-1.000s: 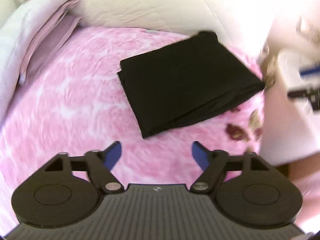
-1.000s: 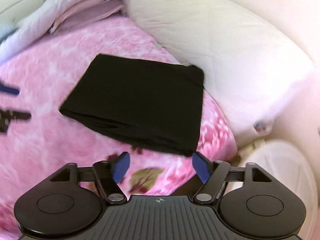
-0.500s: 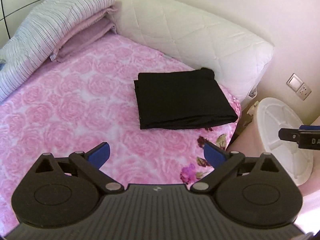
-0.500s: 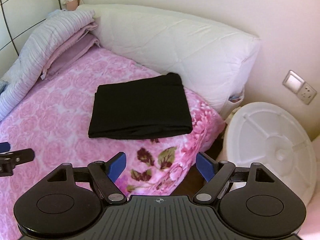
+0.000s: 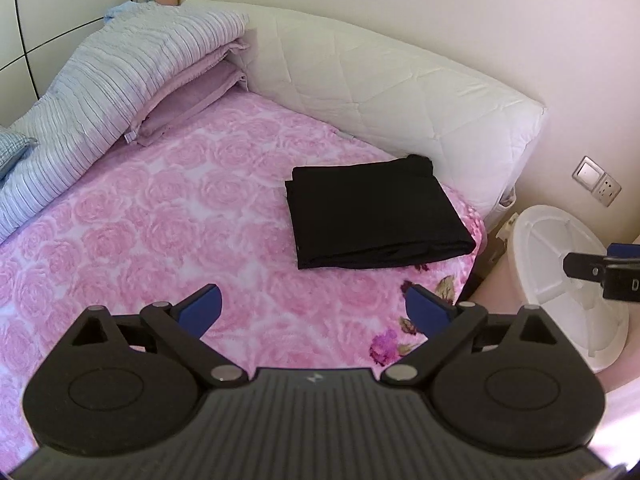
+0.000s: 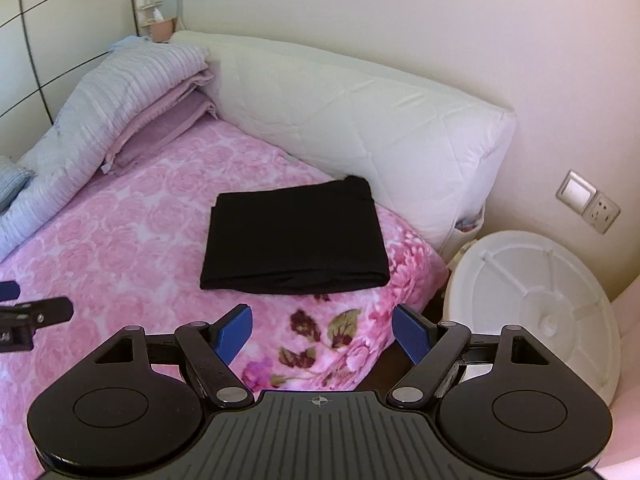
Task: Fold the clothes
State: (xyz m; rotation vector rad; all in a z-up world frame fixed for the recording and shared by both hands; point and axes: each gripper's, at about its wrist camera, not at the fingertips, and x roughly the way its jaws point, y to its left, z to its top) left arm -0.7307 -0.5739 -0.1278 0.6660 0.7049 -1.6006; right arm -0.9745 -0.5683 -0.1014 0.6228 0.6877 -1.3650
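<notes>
Both jaws apart, empty; black garment folded near bed edge, a bump could slide it off.

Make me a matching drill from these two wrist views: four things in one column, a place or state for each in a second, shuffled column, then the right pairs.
Things:
1. black garment
2. striped quilt
3. white round lid
4. left hand-held gripper

Places or states:
A. off the bed's corner, below the wall switch
B. open, nothing between its fingers
C. folded flat on the pink blanket
D. piled on purple bedding at the far left

Pairs: 1-C, 2-D, 3-A, 4-B
</notes>
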